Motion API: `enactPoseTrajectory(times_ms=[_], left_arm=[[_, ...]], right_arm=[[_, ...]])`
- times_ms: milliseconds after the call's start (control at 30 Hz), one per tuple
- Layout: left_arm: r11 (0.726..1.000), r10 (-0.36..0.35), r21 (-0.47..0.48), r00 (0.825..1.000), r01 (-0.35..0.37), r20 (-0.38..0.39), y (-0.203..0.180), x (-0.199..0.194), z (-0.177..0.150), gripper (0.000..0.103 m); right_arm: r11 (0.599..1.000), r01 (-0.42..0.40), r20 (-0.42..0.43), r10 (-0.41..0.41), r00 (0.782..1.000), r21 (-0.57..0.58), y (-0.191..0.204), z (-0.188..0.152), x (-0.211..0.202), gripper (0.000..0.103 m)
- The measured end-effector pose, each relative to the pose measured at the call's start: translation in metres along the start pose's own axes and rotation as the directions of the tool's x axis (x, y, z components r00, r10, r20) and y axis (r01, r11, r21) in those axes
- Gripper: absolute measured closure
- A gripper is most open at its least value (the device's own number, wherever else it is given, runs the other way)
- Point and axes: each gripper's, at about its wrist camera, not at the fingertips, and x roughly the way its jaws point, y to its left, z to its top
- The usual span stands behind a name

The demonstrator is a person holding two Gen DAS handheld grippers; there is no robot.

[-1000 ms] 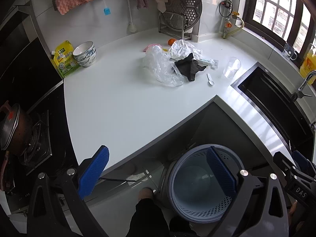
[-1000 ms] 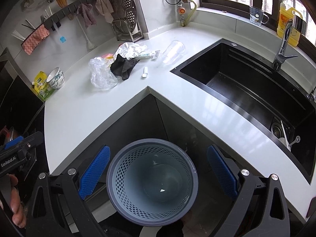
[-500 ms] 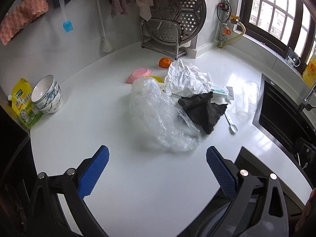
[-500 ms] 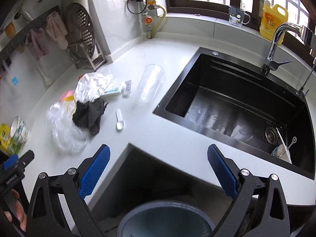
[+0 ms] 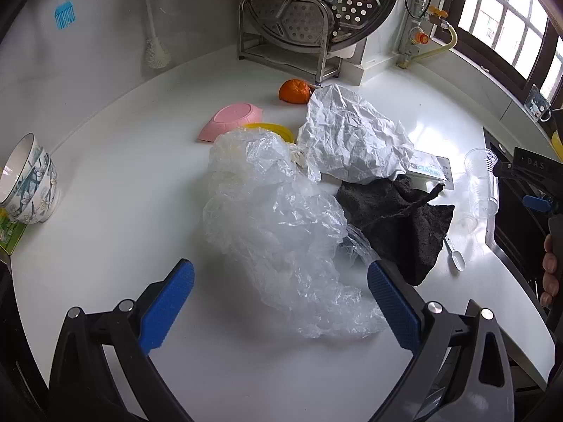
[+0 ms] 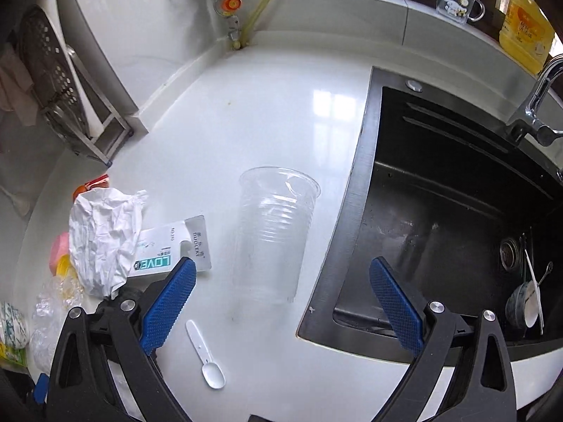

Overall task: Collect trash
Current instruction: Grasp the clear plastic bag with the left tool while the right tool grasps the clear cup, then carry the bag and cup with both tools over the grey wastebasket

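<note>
i've swung both claws up from the bin to the bench. left claw point(image 5: 279, 295), wide open and empty, now straddles the plastic bag point(image 5: 278, 225); right claw point(image 6: 279, 295), also open, frames the cup point(image 6: 272, 232) beside the sink point(image 6: 440, 211). pickups come next.

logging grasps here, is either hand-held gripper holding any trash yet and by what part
Nothing is held. The left hand-held gripper is open around the clear plastic bag; the right hand-held gripper is open near the clear plastic cup.
</note>
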Motion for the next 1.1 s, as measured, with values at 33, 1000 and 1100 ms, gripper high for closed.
enactPoseTrajectory(times_ms=[33, 1000, 1100], left_arm=[[1.000, -0.003, 0.006, 1.000, 0.003, 0.001, -0.001, 0.002, -0.001, 0.006], [0.998, -0.027, 0.049, 1.000, 0.026, 0.012, 0.005, 0.036, 0.012, 0.067], [0.998, -0.057, 0.035, 0.998, 0.057, 0.002, 0.009, 0.035, 0.012, 0.086]], right_arm=[[1.000, 0.010, -0.010, -0.010, 1.000, 0.012, 0.000, 0.003, 0.006, 0.009], [0.992, 0.123, -0.030, -0.125, 0.992, -0.041, 0.009, 0.007, 0.060, 0.051], [0.992, 0.111, -0.008, -0.111, 0.994, -0.066, 0.011, 0.008, 0.057, 0.054]])
